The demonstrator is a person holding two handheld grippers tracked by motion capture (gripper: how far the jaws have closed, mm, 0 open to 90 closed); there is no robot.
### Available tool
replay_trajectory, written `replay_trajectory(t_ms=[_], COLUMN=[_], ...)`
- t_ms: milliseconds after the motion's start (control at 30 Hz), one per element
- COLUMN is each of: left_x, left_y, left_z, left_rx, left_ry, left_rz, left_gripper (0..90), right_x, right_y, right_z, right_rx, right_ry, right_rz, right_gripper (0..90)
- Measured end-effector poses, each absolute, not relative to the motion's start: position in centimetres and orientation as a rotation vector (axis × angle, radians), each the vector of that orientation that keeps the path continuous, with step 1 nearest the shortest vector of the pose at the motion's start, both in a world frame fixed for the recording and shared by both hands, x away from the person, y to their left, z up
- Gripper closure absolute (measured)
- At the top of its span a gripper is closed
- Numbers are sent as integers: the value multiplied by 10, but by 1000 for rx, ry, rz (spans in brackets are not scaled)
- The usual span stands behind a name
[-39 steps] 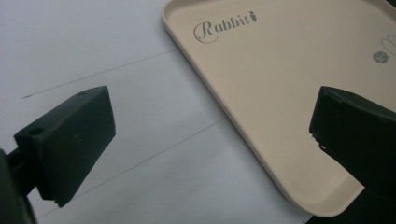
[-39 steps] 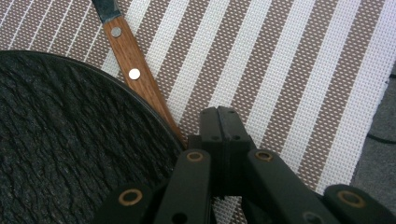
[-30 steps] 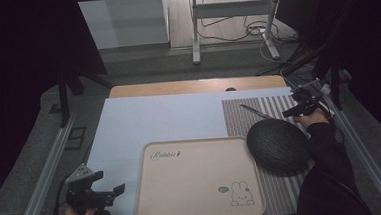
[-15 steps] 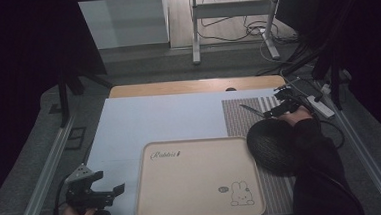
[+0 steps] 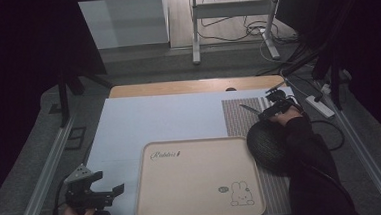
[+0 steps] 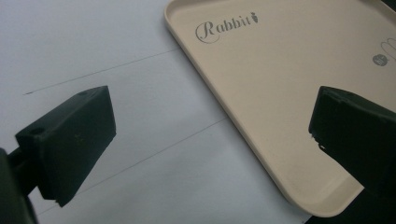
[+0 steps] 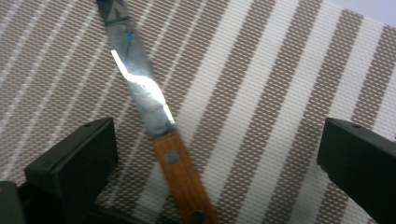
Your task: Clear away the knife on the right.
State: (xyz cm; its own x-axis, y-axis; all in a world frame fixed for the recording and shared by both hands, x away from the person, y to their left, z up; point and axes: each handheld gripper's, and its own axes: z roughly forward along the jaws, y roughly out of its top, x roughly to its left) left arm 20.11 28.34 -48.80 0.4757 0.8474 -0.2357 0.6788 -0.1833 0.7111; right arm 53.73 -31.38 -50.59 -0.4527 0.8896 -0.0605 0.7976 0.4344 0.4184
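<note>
The cream tray [image 6: 280, 93] reads "Rabbit"; both hand-held grippers gape, the right [image 7: 217, 154] astride a wooden-handled knife [image 7: 182, 177].

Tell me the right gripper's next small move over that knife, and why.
Probably ease the right gripper straight down and close on the wooden handle. Its jaws have just been opening and now stand wide, one on each side of the knife, whose handle lies between them on the striped mat, not yet touched by either pad.
</note>
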Motion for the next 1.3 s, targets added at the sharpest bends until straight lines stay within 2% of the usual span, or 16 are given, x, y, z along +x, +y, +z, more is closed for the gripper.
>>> replay_trajectory(t_ms=[133,200,400,500,967,1300], left_x=[201,201,201,201,200,201], left_y=[284,284,284,284,284,284], left_z=[-488,-488,-488,-488,-488,-488], left_rx=[1926,1926,1926,1926,1924,1924], left_ry=[1272,1273,1273,1273,1274,1275], left_rz=[267,267,267,267,266,266], left_gripper=[8,8,8,8,8,8], right_x=[539,538,534,533,531,519], right_y=[-319,-321,-331,-339,-360,-389], right_z=[-508,-505,-495,-493,-490,-470], right_rx=[1472,1457,1390,1369,1327,1395], right_ry=[2423,2425,2465,2478,2504,2414], right_rz=[503,515,545,552,579,656], right_gripper=[9,76,516,766,778,778])
